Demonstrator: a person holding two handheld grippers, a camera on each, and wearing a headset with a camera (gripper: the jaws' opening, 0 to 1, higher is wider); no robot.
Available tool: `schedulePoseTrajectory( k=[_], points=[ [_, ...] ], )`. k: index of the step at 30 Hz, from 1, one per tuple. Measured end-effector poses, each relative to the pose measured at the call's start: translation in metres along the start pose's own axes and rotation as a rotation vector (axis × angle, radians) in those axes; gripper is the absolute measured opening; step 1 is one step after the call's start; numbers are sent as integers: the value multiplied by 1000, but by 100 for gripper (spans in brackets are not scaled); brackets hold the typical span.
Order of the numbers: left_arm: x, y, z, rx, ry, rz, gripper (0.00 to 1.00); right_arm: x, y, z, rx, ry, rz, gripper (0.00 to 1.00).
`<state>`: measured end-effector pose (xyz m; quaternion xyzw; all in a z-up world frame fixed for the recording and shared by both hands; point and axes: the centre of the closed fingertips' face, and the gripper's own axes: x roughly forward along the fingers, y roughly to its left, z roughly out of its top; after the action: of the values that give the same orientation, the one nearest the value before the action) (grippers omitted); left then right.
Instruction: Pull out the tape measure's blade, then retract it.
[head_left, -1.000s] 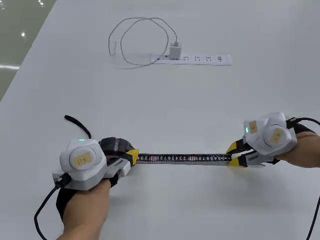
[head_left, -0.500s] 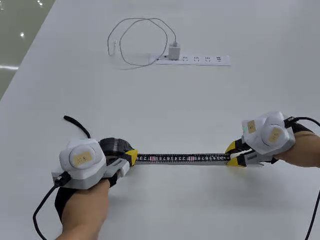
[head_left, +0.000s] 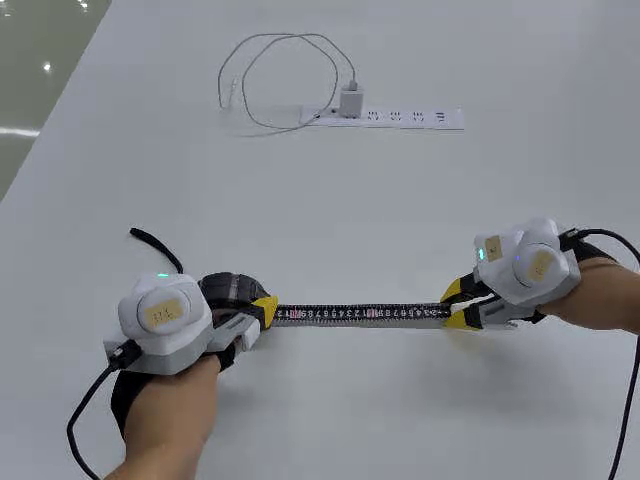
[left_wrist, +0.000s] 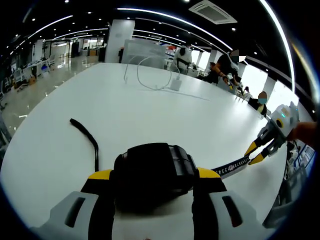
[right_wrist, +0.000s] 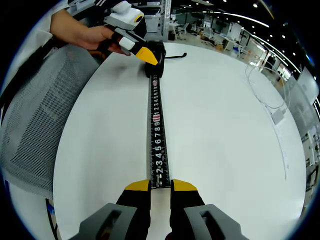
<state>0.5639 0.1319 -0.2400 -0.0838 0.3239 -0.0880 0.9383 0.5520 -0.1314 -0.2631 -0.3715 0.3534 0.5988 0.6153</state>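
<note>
Yellow-tipped fingers (left_wrist: 102, 176) of the left gripper (head_left: 255, 318) are closed around the black tape measure (head_left: 232, 292), which sits on the white bench (head_left: 420, 210) at about 8 o'clock in the head view. From its mouth the blade (head_left: 360, 314) runs flat along the bench towards 4 o'clock. There the right gripper (head_left: 455, 305) has its free end. In the right gripper view those fingers (right_wrist: 137, 186) are nearly together, pinching the blade's tip between them.

We judge that the blade is out and that the return is the step in hand. To do it well, we want the case pinned in place and the tip held level, in line with the case mouth. We walk it back slowly so the blade neither kinks nor snaps home.

Farther off, at 12 o'clock, lie a power strip (head_left: 400, 117) and a looped cable (head_left: 296, 36).
</note>
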Motion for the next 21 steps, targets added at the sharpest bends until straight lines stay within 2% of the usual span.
schedulePoseTrajectory(
  k=[21],
  points=[
    [-1,0,0,-28,-5,-19,58,5,-3,13,5,-17,9,10]
  ],
)
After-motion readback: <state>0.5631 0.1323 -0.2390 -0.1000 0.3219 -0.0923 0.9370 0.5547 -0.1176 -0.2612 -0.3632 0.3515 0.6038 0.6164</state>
